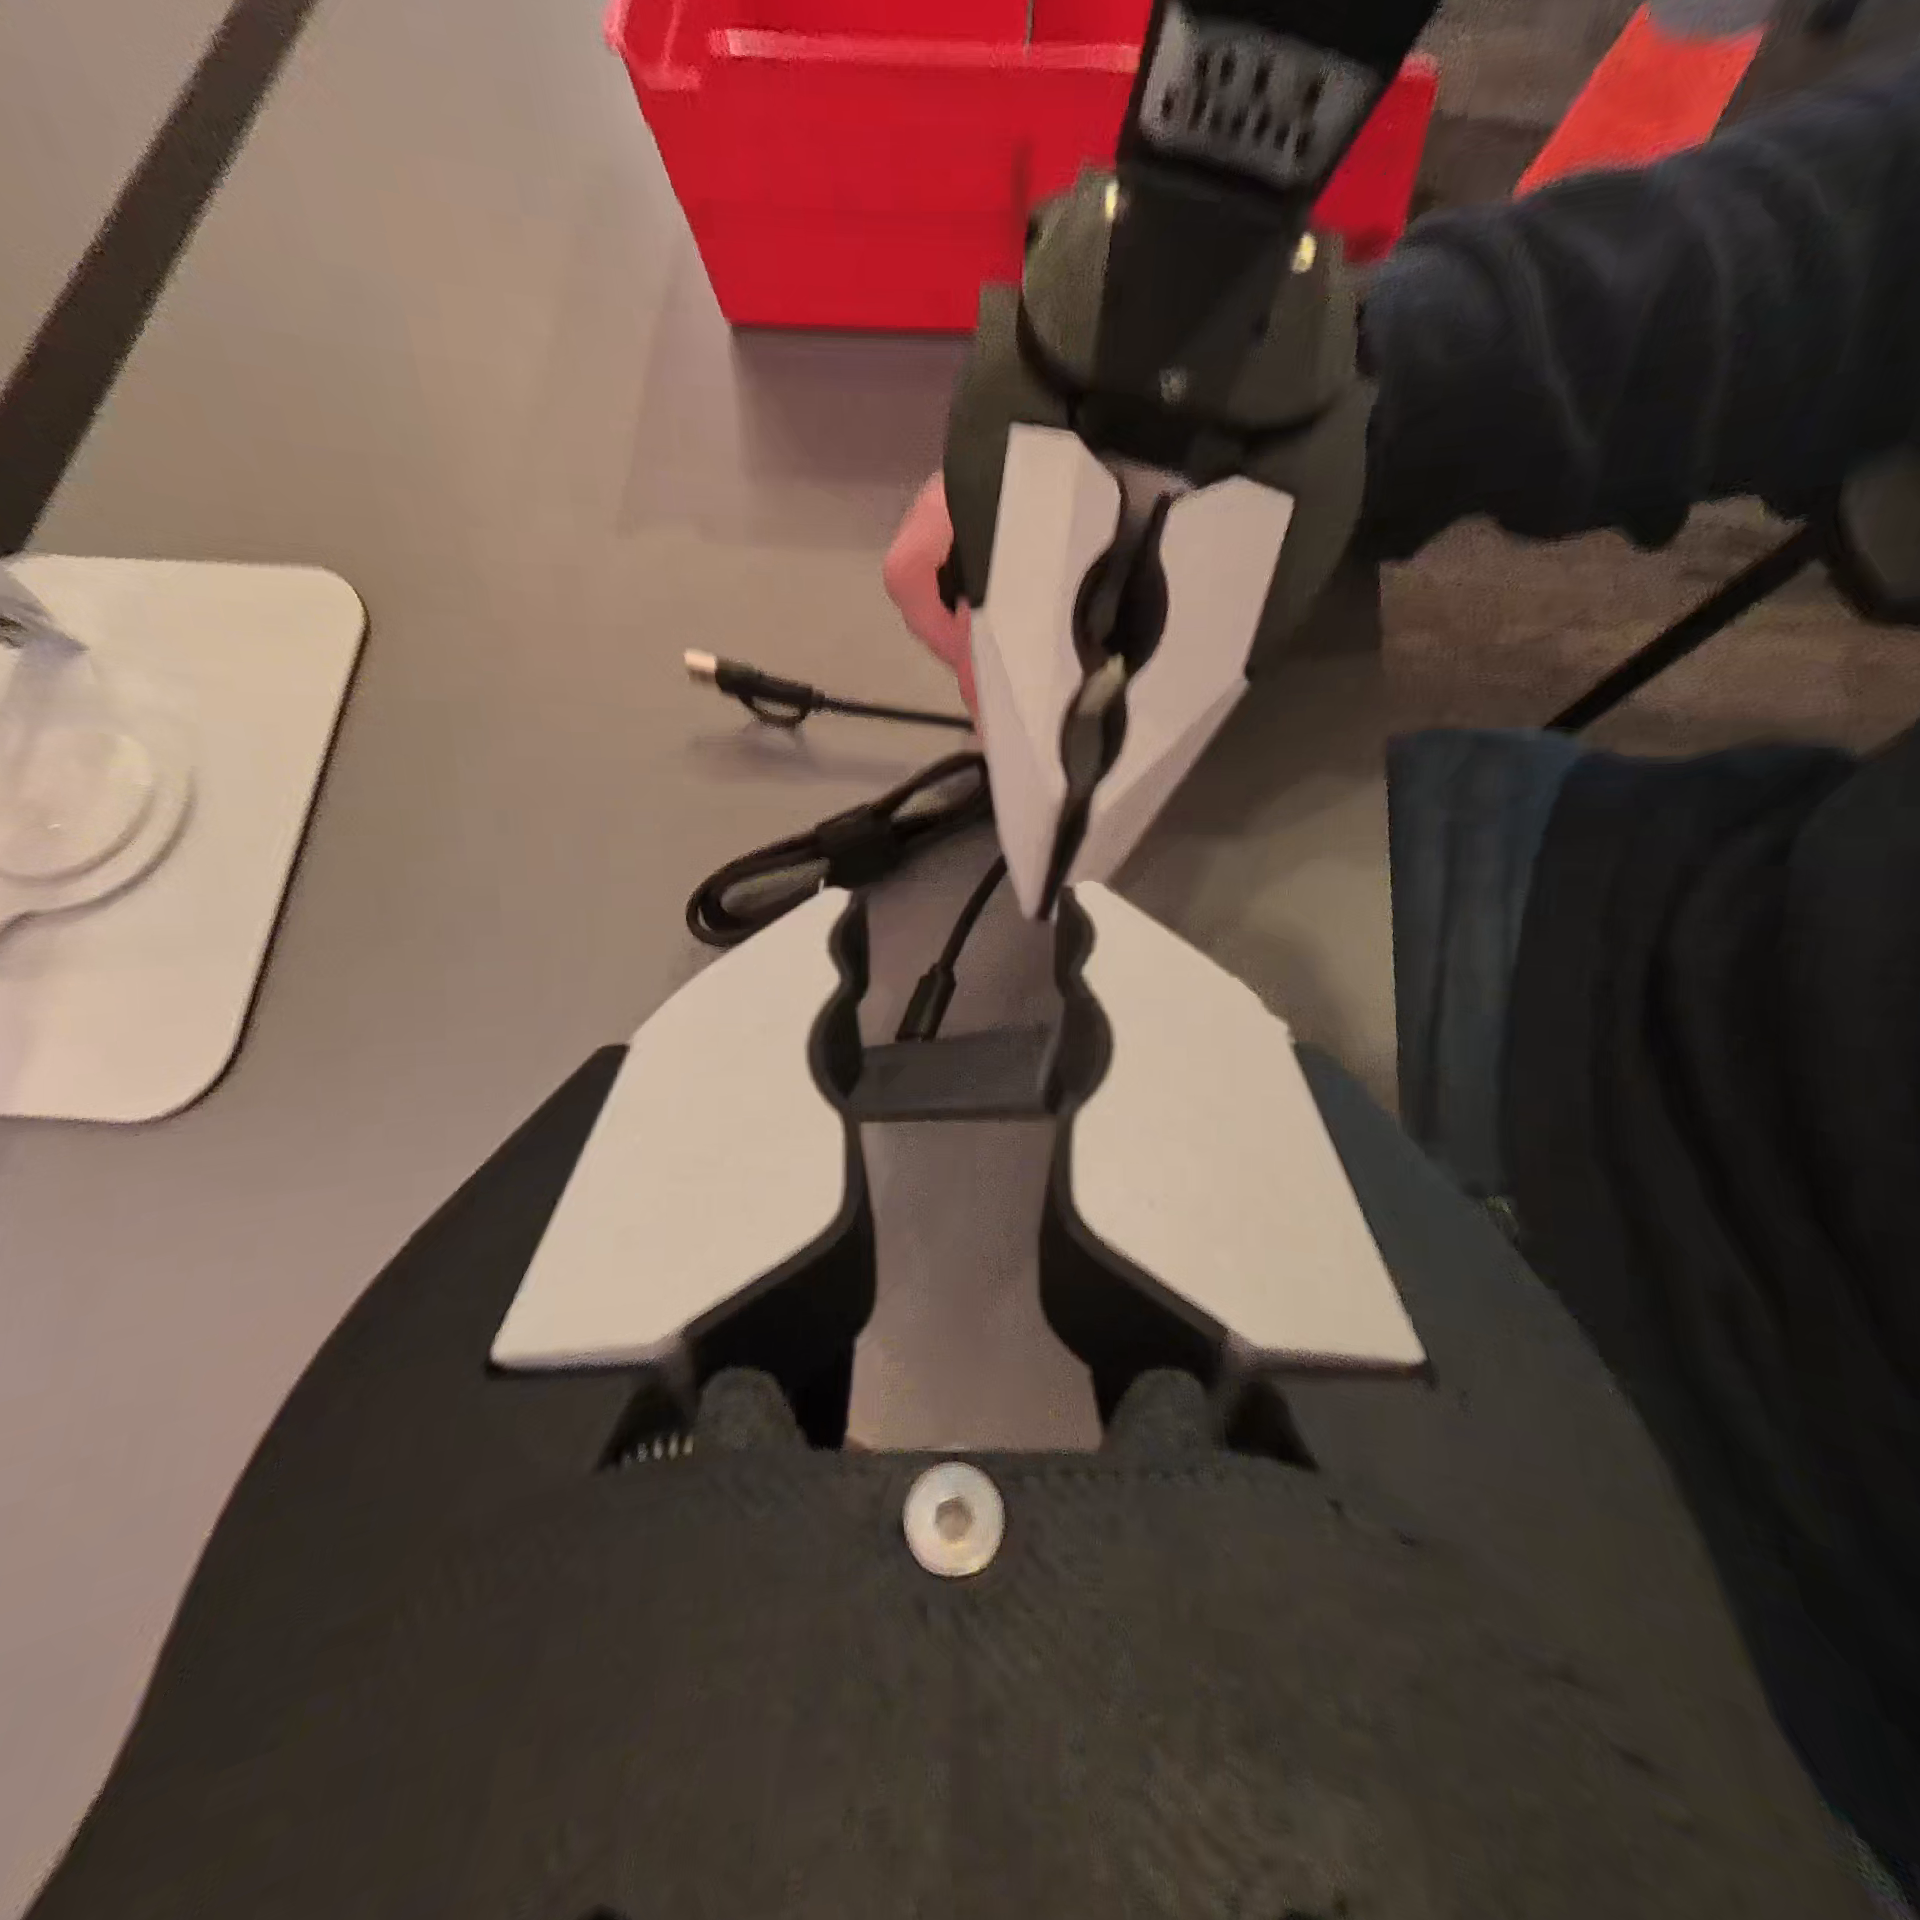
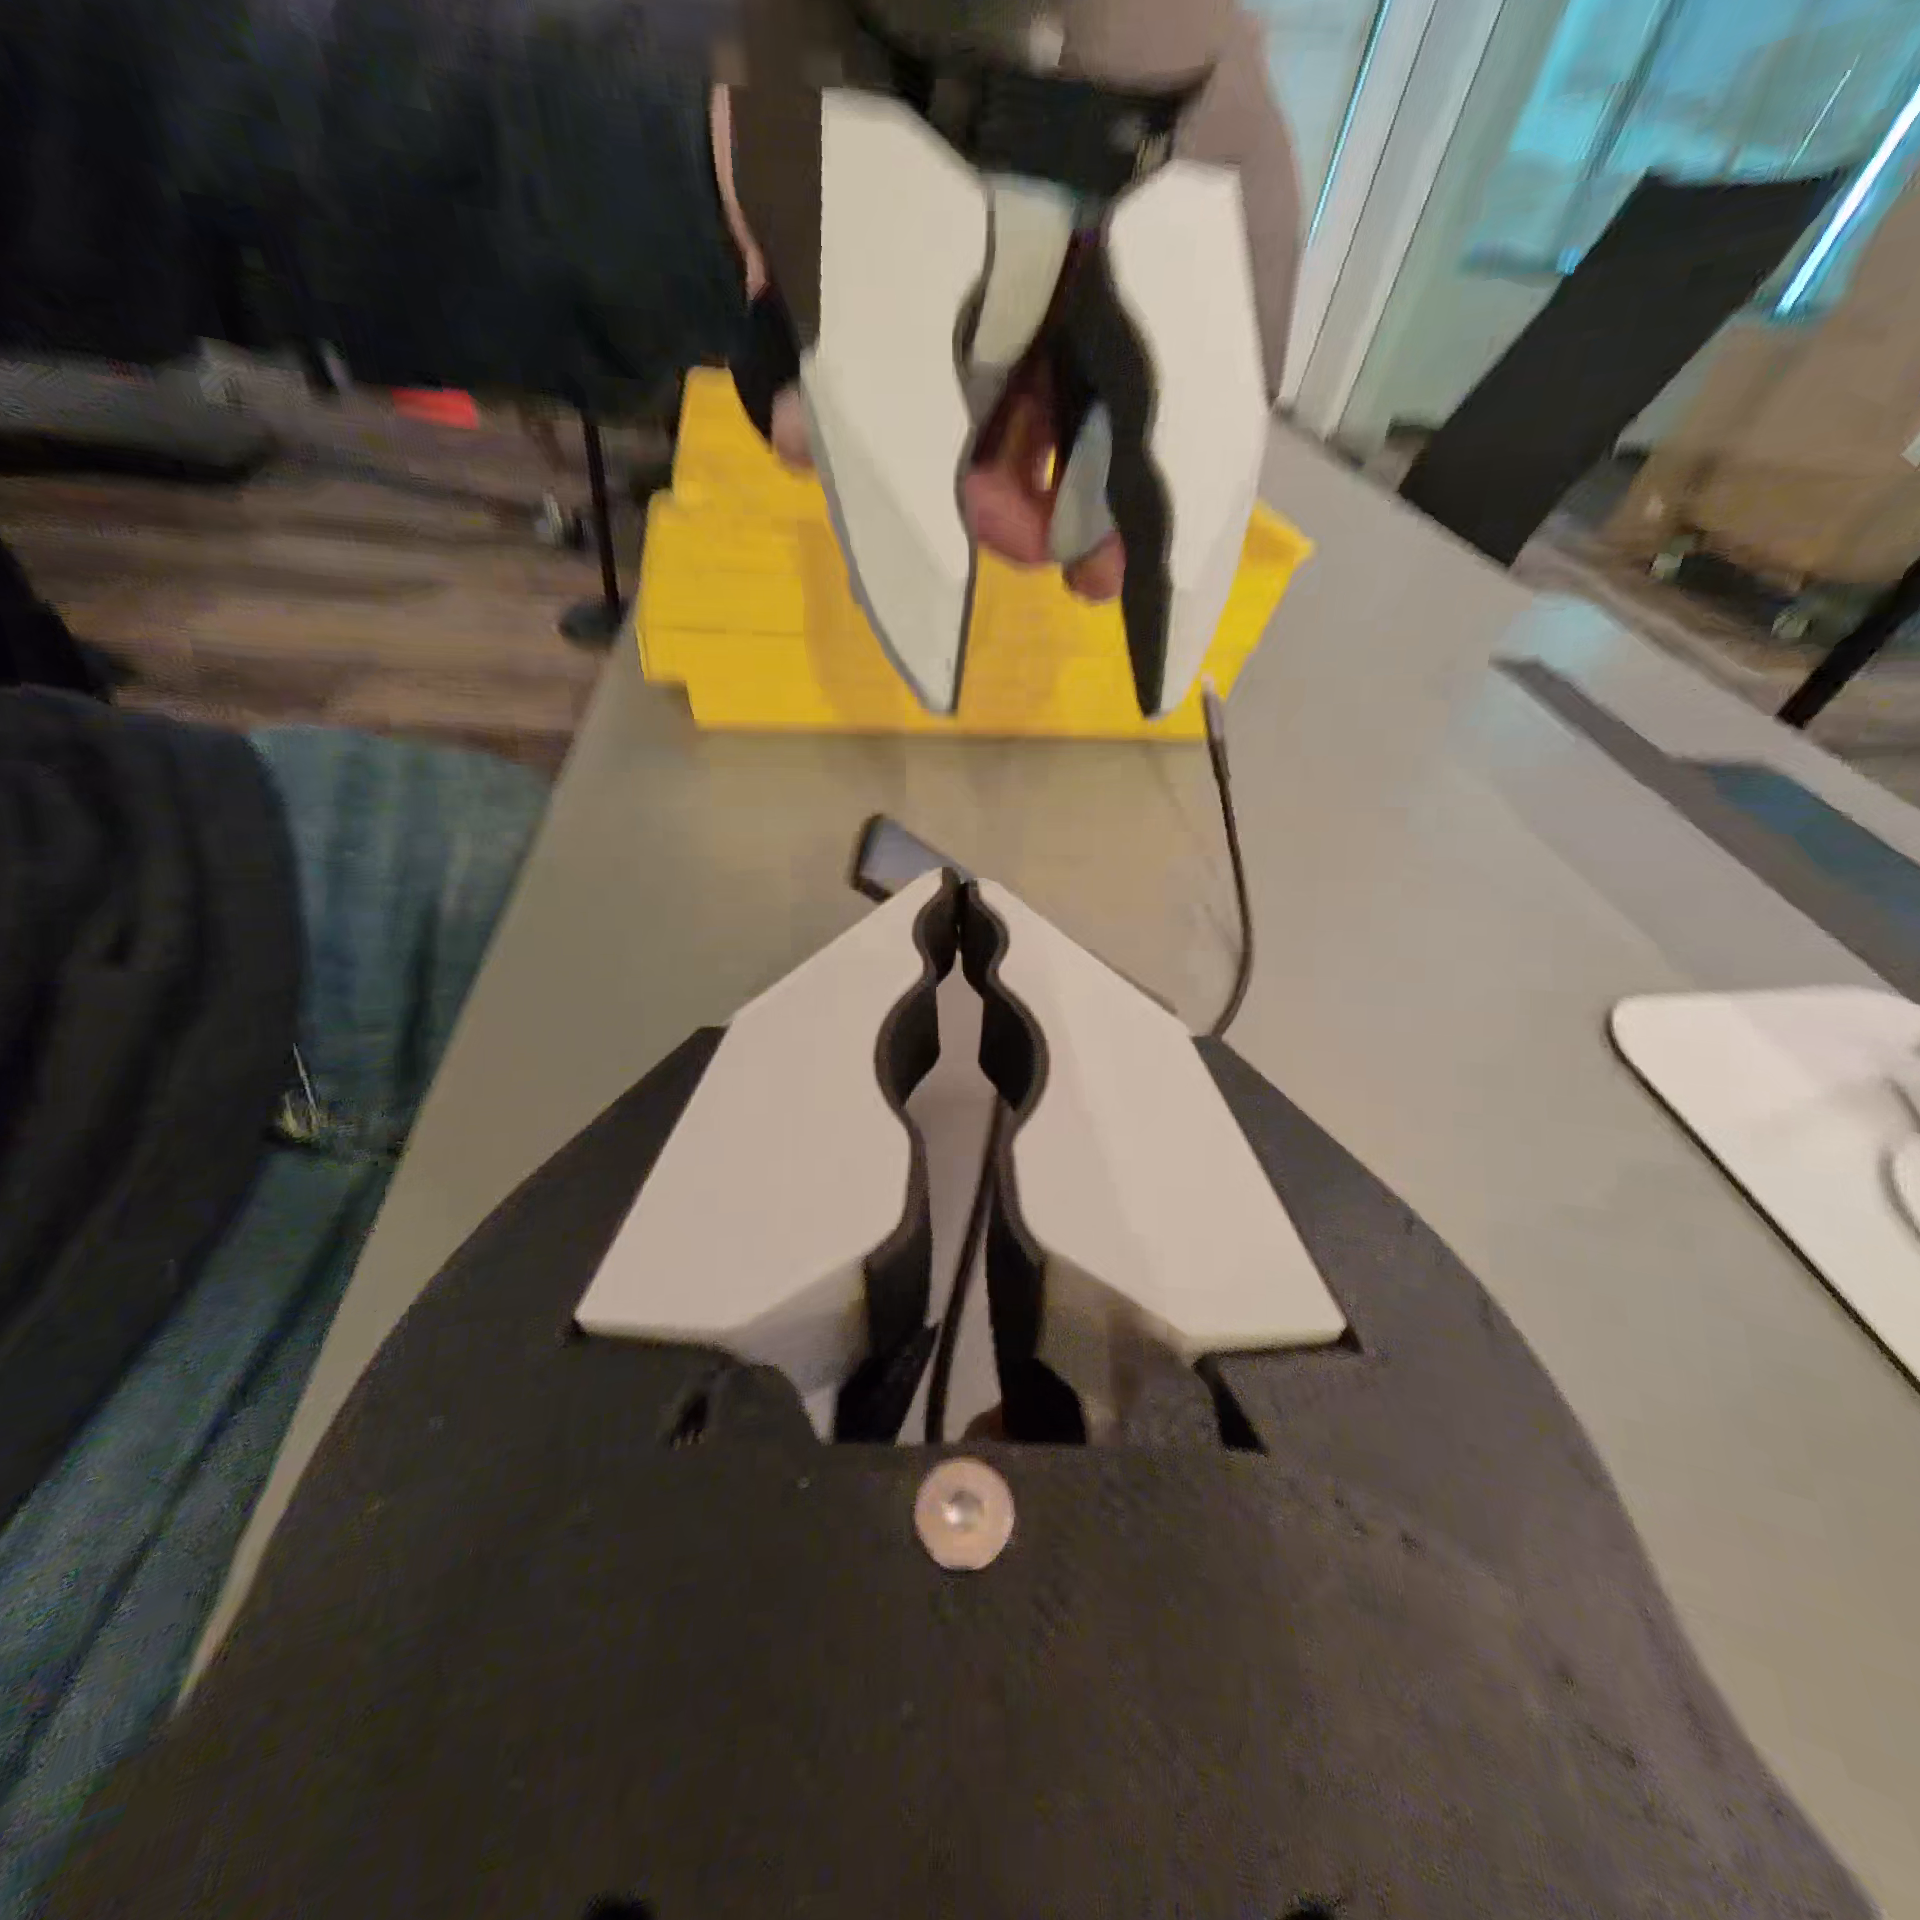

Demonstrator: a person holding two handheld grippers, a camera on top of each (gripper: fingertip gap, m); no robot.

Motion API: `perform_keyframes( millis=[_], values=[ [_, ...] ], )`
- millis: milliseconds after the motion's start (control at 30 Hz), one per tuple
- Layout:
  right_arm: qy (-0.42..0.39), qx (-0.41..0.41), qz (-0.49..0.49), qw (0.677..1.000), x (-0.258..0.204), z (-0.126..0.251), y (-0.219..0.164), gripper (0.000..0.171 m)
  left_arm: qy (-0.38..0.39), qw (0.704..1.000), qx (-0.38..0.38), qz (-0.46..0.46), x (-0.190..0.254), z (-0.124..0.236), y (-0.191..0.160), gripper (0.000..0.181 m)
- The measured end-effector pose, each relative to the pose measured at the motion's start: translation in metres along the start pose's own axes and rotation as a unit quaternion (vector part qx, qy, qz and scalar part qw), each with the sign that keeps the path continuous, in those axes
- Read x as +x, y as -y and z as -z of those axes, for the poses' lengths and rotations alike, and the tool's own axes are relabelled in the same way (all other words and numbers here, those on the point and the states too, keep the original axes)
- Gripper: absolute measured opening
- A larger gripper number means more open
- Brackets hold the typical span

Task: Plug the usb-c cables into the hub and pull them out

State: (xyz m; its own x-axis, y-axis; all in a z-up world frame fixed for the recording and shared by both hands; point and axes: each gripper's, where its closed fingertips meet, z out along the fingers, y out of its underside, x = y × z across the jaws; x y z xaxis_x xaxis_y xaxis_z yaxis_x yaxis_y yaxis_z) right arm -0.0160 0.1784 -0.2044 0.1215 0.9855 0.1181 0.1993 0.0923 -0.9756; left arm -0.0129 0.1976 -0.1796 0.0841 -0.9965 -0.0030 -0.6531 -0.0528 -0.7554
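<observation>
A small dark hub (image 1: 951,1075) shows in the gap between my left gripper's (image 1: 966,904) white fingers. In the right wrist view the left gripper (image 2: 1051,707) stands open above and beyond the hub (image 2: 894,857), with nothing between its fingers. My right gripper (image 2: 956,888) is shut on a thin black USB-C cable (image 2: 966,1247) just short of the hub. In the left wrist view the right gripper (image 1: 1044,904) points down, and the cable's plug (image 1: 925,1008) meets the hub's far edge. I cannot tell whether it is fully seated.
A bundled black cable (image 1: 831,852) and a loose cable with a plug (image 1: 717,665) lie on the grey table. A red bin (image 1: 935,208) stands behind them, and a yellow bin (image 2: 748,644) at the other end. A white mat (image 1: 187,935) holds a clear object. Another thin cable (image 2: 1231,831) curves beside the hub.
</observation>
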Motion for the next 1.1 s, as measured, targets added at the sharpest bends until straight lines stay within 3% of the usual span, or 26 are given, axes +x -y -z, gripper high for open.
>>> perform_keyframes(
  millis=[100, 167, 200, 300, 400, 467, 500, 600, 700, 867, 1100],
  values=[
    [-0.004, -0.02, 0.003, 1.0, 0.001, 0.0, -0.012, 0.0, 0.007, 0.999, -0.034, 0.002, 0.001, -0.004, -0.017, 0.037],
    [-0.015, -0.04, 0.002, 0.999, 0.005, 0.0, -0.023, 0.0, 0.003, 0.997, -0.076, 0.017, 0.005, -0.008, -0.033, 0.054],
    [-0.024, -0.057, 0.01, 0.998, 0.007, 0.001, -0.029, 0.0, 0.0, 0.996, -0.09, 0.025, 0.009, -0.009, -0.039, 0.055],
    [-0.024, -0.102, 0.01, 0.994, 0.002, 0.0, -0.046, 0.0, 0.07, 0.984, -0.157, 0.046, 0.001, -0.011, -0.071, 0.056],
    [-0.017, -0.16, 0.023, 0.987, -0.008, -0.014, -0.064, 0.025, 0.098, 0.97, -0.202, 0.096, 0.005, -0.025, -0.108, 0.063],
    [-0.018, -0.223, 0.041, 0.974, -0.01, -0.026, -0.084, 0.029, 0.108, 0.963, -0.22, 0.113, 0.011, -0.034, -0.126, 0.068],
    [-0.017, -0.254, 0.049, 0.966, -0.011, -0.031, -0.094, 0.028, 0.112, 0.962, -0.218, 0.124, 0.013, -0.036, -0.13, 0.069],
    [-0.045, -0.305, 0.063, 0.949, -0.001, -0.042, -0.108, 0.001, 0.115, 0.962, -0.201, 0.148, 0.017, -0.041, -0.136, 0.069],
    [-0.044, -0.318, 0.058, 0.945, 0.005, -0.045, -0.108, 0.001, 0.127, 0.961, -0.188, 0.157, 0.015, -0.041, -0.137, 0.069],
    [-0.046, -0.23, 0.064, 0.97, 0.003, -0.043, -0.08, 0.001, 0.156, 0.96, -0.128, 0.195, 0.002, -0.034, -0.13, 0.069],
    [-0.044, -0.163, 0.1, 0.981, -0.001, -0.026, -0.046, 0.0, 0.015, 0.946, 0.036, 0.32, 0.022, -0.036, -0.09, 0.049]
  ],
)
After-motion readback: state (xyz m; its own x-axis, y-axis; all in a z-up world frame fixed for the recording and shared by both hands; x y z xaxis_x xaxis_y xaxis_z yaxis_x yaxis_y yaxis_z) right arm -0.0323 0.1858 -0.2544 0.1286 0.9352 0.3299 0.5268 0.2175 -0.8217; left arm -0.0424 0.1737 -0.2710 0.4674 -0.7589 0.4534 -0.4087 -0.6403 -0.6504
